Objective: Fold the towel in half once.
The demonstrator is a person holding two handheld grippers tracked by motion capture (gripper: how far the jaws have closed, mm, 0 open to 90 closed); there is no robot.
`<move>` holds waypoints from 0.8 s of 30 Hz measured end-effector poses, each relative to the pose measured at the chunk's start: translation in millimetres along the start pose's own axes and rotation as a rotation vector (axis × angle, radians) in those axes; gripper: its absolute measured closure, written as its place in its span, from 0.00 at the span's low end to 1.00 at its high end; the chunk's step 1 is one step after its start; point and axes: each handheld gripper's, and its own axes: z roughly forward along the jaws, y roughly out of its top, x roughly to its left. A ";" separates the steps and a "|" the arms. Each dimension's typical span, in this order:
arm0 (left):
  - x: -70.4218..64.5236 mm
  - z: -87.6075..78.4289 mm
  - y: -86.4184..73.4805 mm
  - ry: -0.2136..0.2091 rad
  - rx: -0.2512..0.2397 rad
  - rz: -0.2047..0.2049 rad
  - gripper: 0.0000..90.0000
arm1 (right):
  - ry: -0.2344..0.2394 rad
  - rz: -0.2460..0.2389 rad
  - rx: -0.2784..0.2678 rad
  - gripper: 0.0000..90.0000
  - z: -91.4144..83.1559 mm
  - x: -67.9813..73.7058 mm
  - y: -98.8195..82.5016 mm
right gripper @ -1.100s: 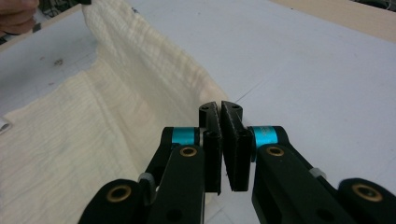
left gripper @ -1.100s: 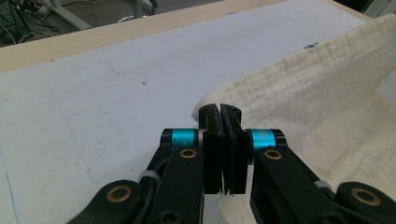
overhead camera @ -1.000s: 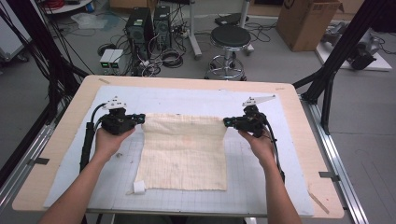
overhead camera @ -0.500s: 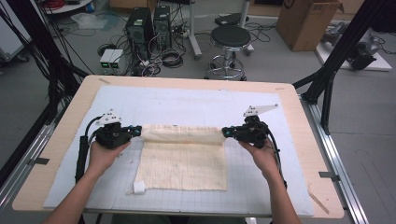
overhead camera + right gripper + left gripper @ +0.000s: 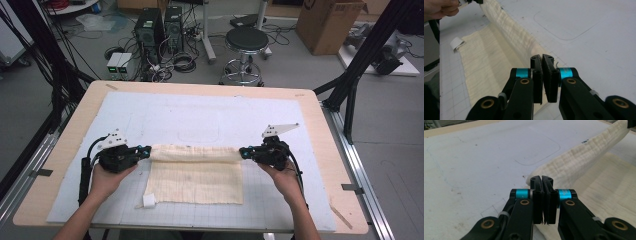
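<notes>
While the cream cloth (image 5: pixel 195 172) is lying on the white mat (image 5: pixel 210 120) at the table's near middle, its far edge is being held up off the lower layer as a thick fold. Left gripper (image 5: pixel 146 151): jaws pressed together, pinching the fold's left corner. Right gripper (image 5: pixel 243 152): jaws pressed together, pinching the right corner. A small white tag (image 5: pixel 148 201) is sticking out at the cloth's near left corner.

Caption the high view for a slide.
Left gripper and right gripper pinch the far corners of a cream woven cloth, folding it over.
</notes>
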 end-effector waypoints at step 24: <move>-24.0 -18.6 -38.7 -0.068 0.028 0.025 0.97 | 0.018 -0.036 0.039 0.97 3.9 28.7 -36.1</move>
